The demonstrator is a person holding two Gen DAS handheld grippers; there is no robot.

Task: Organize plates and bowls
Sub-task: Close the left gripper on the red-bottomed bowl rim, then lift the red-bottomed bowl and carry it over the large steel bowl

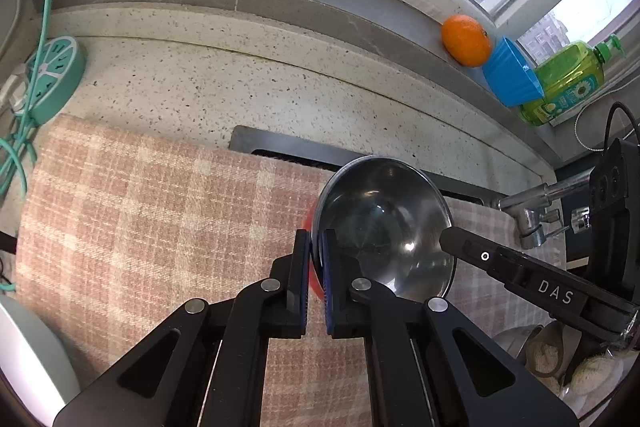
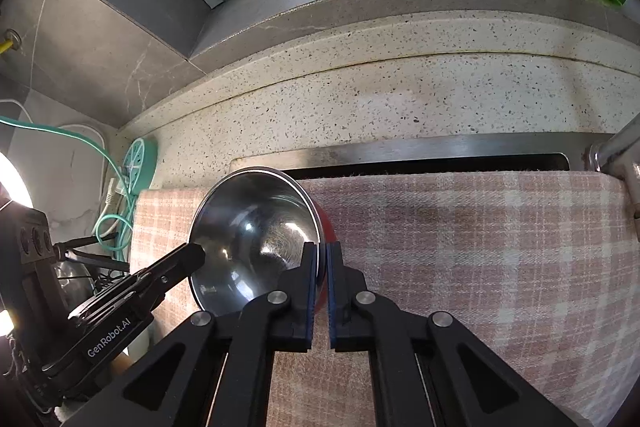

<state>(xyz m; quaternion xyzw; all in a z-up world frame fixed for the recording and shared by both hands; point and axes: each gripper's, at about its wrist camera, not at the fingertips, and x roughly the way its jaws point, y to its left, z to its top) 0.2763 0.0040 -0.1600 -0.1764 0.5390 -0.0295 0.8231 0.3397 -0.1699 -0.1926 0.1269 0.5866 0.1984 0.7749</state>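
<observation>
Spreading from a teal round power strip (image 1: 56, 75) across speckled stone counter (image 1: 224, 83), the pink plaid cloth (image 1: 140, 227) lay beneath a red-sided steel bowl (image 1: 384, 227), its rim pinched by left gripper (image 1: 316, 267) and right gripper (image 2: 322, 275), below the sill's orange (image 1: 466, 41).

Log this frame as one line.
left hand-held gripper: shut on round steel bowl with red outside | right hand-held gripper: shut on same bowl, opposite rim | above plaid cloth

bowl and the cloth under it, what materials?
Bowl: looks like polished stainless steel inside, given the mirror reflections and fine swirl scratches; its outside is red, probably a coating or plastic shell. Cloth: woven fabric, matte, with visible weave and a pink-cream plaid.
</observation>
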